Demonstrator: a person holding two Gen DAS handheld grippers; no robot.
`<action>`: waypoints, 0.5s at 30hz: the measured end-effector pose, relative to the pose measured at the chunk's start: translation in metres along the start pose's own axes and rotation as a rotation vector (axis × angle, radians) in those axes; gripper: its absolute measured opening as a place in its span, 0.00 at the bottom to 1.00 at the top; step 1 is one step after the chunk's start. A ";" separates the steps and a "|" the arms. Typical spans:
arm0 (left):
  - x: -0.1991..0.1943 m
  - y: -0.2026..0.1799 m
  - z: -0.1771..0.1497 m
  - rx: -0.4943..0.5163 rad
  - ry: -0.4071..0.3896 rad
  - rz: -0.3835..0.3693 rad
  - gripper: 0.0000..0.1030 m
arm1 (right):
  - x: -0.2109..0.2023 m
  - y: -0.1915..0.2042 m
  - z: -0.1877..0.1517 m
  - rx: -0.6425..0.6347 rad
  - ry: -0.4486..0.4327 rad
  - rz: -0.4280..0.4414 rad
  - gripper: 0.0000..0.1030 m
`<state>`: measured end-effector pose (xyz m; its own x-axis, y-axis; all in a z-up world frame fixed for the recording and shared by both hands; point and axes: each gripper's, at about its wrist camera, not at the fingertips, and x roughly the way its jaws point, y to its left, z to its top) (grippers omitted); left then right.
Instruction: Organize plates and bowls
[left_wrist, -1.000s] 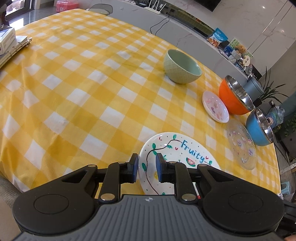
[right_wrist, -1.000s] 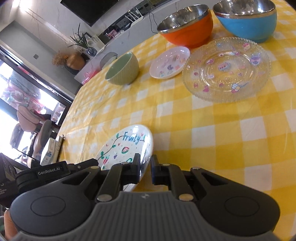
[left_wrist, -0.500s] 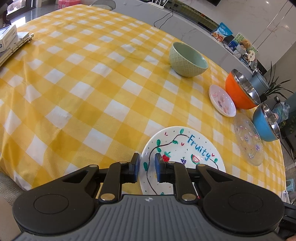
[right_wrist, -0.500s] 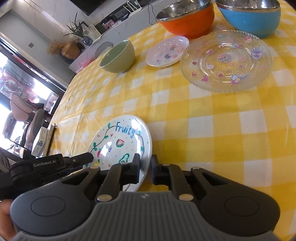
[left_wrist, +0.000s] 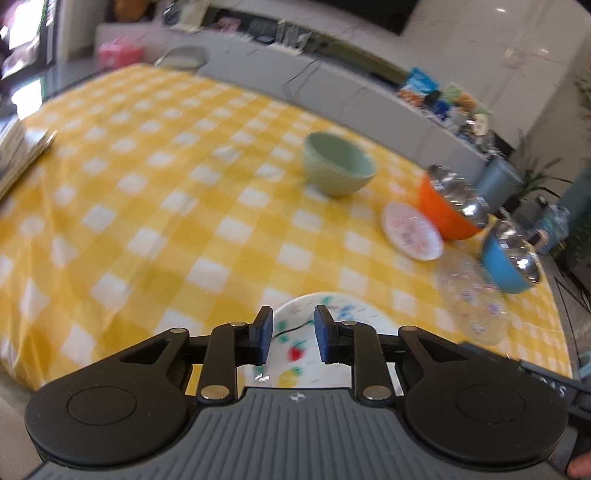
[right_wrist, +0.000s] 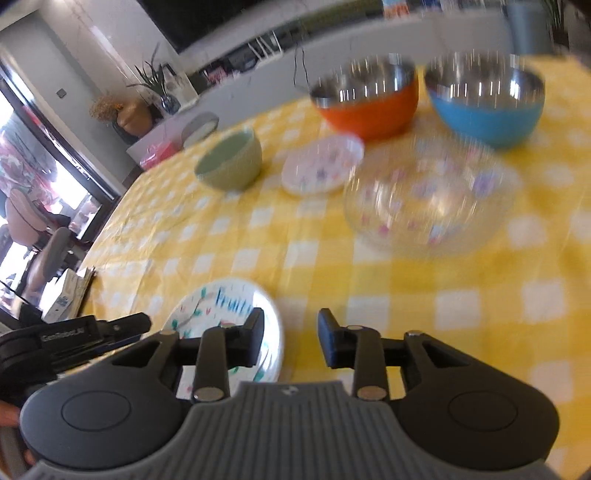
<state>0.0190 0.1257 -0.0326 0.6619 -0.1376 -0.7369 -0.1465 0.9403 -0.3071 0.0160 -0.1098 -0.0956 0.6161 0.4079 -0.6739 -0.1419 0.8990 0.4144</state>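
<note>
The white "Fruity" plate (left_wrist: 295, 354) lies on the yellow checked cloth under my left gripper (left_wrist: 293, 332), whose jaws stand open over its near rim. It also shows in the right wrist view (right_wrist: 225, 306), left of my right gripper (right_wrist: 291, 334), which is open and empty. Beyond stand a green bowl (left_wrist: 338, 168), a small pink-patterned plate (left_wrist: 412, 230), a clear glass plate (left_wrist: 472, 299), an orange bowl (left_wrist: 450, 206) and a blue bowl (left_wrist: 511, 260). Both views are motion-blurred.
The table edge (left_wrist: 22, 373) runs close on the near left. Books or a binder (left_wrist: 18, 147) lie at the far left. A grey counter (left_wrist: 369, 99) with cables and snacks stands behind the table. The left gripper's body (right_wrist: 55, 343) shows in the right wrist view.
Both grippers have opened and let go of the Fruity plate, which now lies flat on the cloth. Both cameras have tilted up and pulled back slightly.
</note>
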 end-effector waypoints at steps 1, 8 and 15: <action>-0.004 -0.008 0.003 0.025 -0.015 -0.001 0.26 | -0.005 0.002 0.004 -0.033 -0.019 -0.015 0.38; -0.016 -0.060 0.019 0.146 -0.110 -0.027 0.26 | -0.031 -0.001 0.031 -0.162 -0.107 -0.051 0.56; 0.001 -0.102 0.019 0.223 -0.116 -0.066 0.26 | -0.039 -0.037 0.052 -0.175 -0.127 -0.128 0.64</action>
<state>0.0486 0.0355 0.0092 0.7463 -0.1764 -0.6418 0.0569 0.9776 -0.2025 0.0377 -0.1675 -0.0525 0.7286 0.2759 -0.6270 -0.1820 0.9604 0.2112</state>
